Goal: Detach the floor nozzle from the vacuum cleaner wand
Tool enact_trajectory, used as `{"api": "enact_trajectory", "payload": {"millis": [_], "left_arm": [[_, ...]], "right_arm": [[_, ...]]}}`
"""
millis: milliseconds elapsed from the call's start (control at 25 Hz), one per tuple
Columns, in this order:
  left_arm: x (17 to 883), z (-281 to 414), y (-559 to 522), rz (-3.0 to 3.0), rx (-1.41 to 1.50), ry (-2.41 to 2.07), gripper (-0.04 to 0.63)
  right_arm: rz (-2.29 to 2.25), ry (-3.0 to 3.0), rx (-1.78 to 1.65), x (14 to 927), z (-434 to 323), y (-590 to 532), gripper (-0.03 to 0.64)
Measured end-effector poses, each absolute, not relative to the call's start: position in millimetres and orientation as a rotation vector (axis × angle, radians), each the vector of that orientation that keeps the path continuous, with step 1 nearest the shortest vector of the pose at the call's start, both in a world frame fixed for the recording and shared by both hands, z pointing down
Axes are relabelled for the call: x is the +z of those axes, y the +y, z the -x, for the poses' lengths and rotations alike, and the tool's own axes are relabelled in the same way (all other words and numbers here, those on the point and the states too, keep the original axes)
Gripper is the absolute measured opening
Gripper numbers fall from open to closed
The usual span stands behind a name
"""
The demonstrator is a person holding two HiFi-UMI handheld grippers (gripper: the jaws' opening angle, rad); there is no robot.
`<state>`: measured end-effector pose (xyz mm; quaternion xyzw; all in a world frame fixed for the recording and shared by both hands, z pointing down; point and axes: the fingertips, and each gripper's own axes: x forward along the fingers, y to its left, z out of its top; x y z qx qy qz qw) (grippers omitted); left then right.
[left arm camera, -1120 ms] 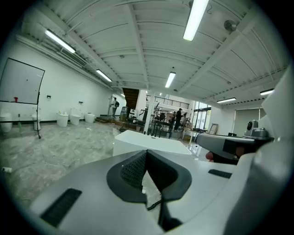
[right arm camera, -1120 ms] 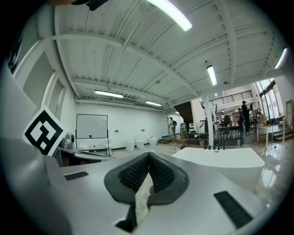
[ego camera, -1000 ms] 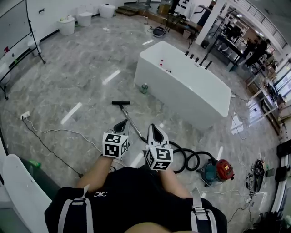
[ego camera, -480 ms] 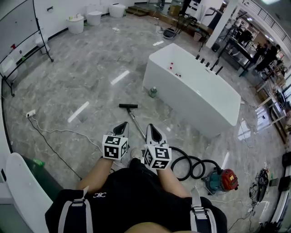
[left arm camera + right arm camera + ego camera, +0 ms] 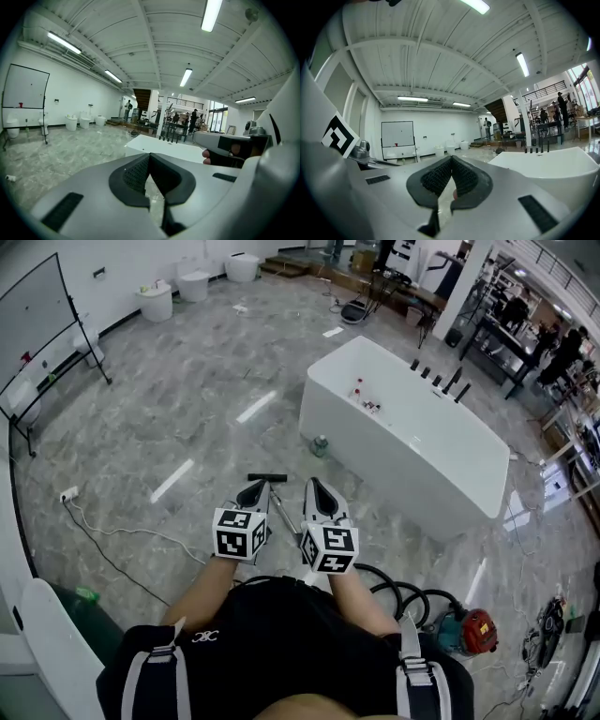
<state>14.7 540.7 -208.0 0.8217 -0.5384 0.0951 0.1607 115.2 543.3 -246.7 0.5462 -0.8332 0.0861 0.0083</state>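
The black T-shaped floor nozzle [image 5: 266,477] lies on the grey marble floor, joined to the thin wand [image 5: 281,509] that runs back toward me. A black hose [image 5: 403,594] loops from it to the red and teal vacuum canister [image 5: 469,631]. My left gripper [image 5: 253,491] is shut and empty, its tip just left of the wand and short of the nozzle. To the wand's right my right gripper [image 5: 316,491] is also shut with nothing in it. Both gripper views show pads meeting at the left gripper [image 5: 149,157] and right gripper [image 5: 451,161]; neither shows the nozzle.
A white bathtub [image 5: 412,437] stands ahead to the right, with a green can [image 5: 321,445] at its near corner. A cable and socket [image 5: 70,493] lie on the floor at the left. A whiteboard [image 5: 37,315] and toilets [image 5: 155,301] line the far left wall.
I have walked forward. Both grippers, still shut, have moved up along the wand and now sit close behind the nozzle; the canister and hose have fallen back to my right.
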Motion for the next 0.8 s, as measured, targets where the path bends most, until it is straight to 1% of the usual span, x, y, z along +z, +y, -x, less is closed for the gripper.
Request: {"api": "enact_trajectory", "payload": {"millis": [240, 400, 800], "left_arm": [[-198.2, -39.0, 480.6, -2.334, 0.313, -1.552, 0.006], [-182.2, -34.6, 456.0, -2.323, 0.360, -1.563, 0.006], [-165.7, -29.7, 385.6, -2.335, 0.368, -1.526, 0.006]], "right_arm": [[-1.674, -2.618, 0.319, -232.3, -134.4, 479.4, 0.006], [-1.696, -2.592, 0.371, -215.9, -135.4, 447.8, 0.006], [-1.692, -2.525, 0.399, -192.1, -133.9, 378.8, 0.006]]}}
